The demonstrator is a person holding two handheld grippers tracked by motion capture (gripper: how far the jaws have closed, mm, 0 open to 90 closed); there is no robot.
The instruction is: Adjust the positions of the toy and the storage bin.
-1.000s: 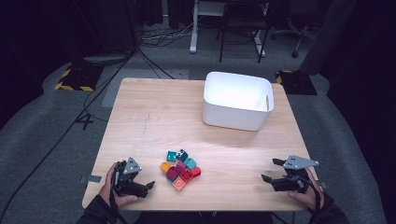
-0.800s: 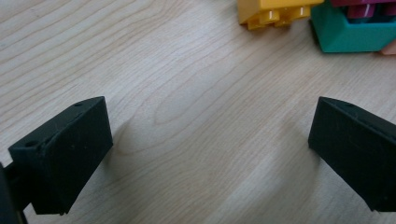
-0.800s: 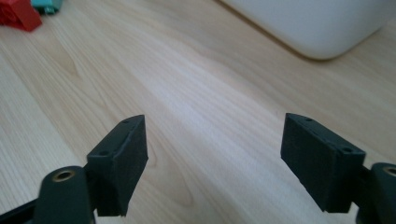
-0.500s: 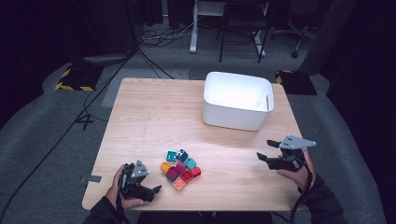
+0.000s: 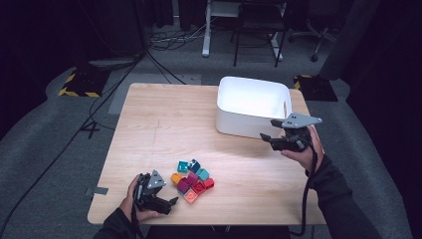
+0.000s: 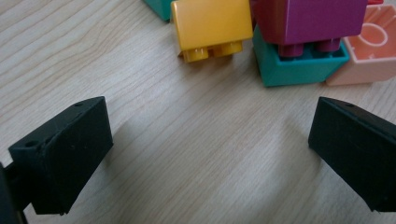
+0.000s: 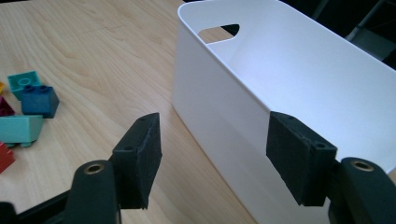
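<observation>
High view: a wooden counter is seen from above, with a white bin set at about 1 o'clock from its middle and a cluster of bricks lying at about 6 o'clock, near the front edge. The left gripper is held low at 7 o'clock, just beside the cluster, its jaws pointed toward 3 o'clock at the bricks. The right gripper is held above the counter at 3 o'clock, close to the bin's near wall, well apart from the bricks.

Left gripper view: the jaws are spread wide with bare wood between them; nothing is gripped. Ahead of them, at 12 o'clock, a yellow brick lies tipped, and toward 1 o'clock a purple brick is stacked on a teal brick, with a pink brick touching it at 2 o'clock.

Right gripper view: the jaws have just been closing, yet a broad gap is left between them and nothing is held; the bin's near wall is seen through the gap, not touched by either pad. At 9 o'clock a dark blue brick is seen against a teal one, with more bricks at the frame's edge.
</observation>
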